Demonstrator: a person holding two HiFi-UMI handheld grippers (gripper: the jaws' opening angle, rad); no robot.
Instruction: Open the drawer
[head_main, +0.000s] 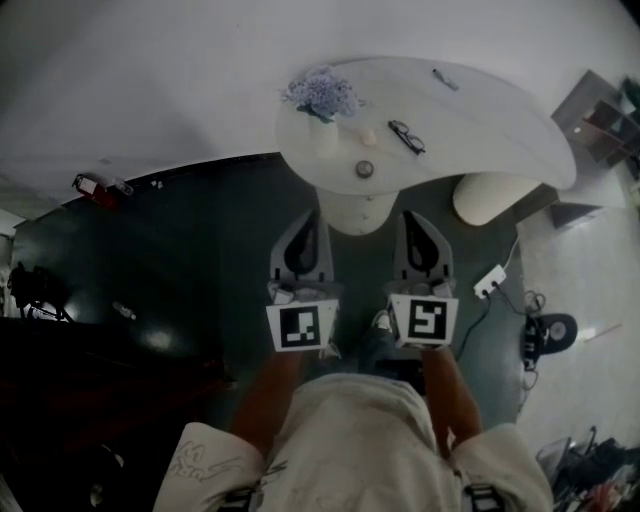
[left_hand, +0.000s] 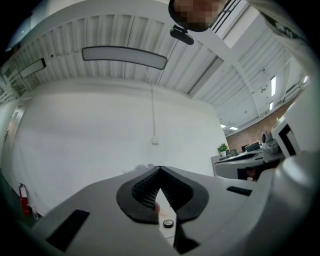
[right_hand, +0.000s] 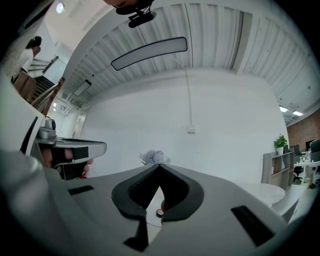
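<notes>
Approach step: the left gripper (head_main: 306, 225) and right gripper (head_main: 418, 225), jaws pressed together and empty, point side by side at a white table (head_main: 480, 120); no drawer shows in any view, so the next move probably calls for finding its handle and parting one claw.

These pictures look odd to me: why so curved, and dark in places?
Head view: dim overall; the dark floor is nearly black at left, with one small glare spot, while the white table stays bright. Left gripper view: the wide-angle lens bows the ceiling light and blackens the corners. Right gripper view: same bowing and black corners; the wall is evenly lit.
</notes>
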